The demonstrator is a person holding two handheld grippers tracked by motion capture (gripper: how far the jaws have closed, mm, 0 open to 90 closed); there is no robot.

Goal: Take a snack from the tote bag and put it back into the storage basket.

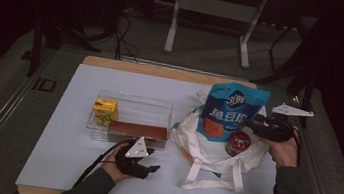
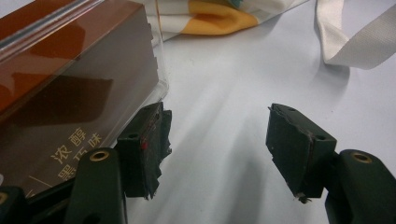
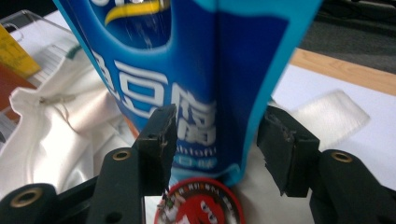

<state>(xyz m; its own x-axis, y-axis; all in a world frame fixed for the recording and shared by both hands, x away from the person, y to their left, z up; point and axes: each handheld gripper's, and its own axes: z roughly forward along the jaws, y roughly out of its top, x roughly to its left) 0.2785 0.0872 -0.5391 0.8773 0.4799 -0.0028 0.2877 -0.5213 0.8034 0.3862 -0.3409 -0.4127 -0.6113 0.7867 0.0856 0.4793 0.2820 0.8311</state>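
Observation:
A blue snack pouch (image 1: pixel 231 112) stands upright in a white tote bag (image 1: pixel 204 146), with a red-lidded can (image 1: pixel 239 143) beside it. My right gripper (image 1: pixel 251 122) reaches in from the right at the pouch's lower edge. In the right gripper view the pouch (image 3: pixel 187 56) sits between the jaws of this gripper (image 3: pixel 215 140), which stand open with the pads off it; the can (image 3: pixel 201 205) lies just below. My left gripper (image 1: pixel 153 159) rests on the white mat by a brown box (image 1: pixel 137 132). It (image 2: pixel 217 140) is open with nothing between its jaws, the box (image 2: pixel 60 93) at its left jaw.
A clear plastic bin (image 1: pixel 134 103) holds the brown box and a yellow carton (image 1: pixel 105 111). The tote's straps (image 1: pixel 209 180) trail toward the front edge. The mat covers a wooden table (image 1: pixel 163 70); a metal stand's legs and cables lie on the floor beyond.

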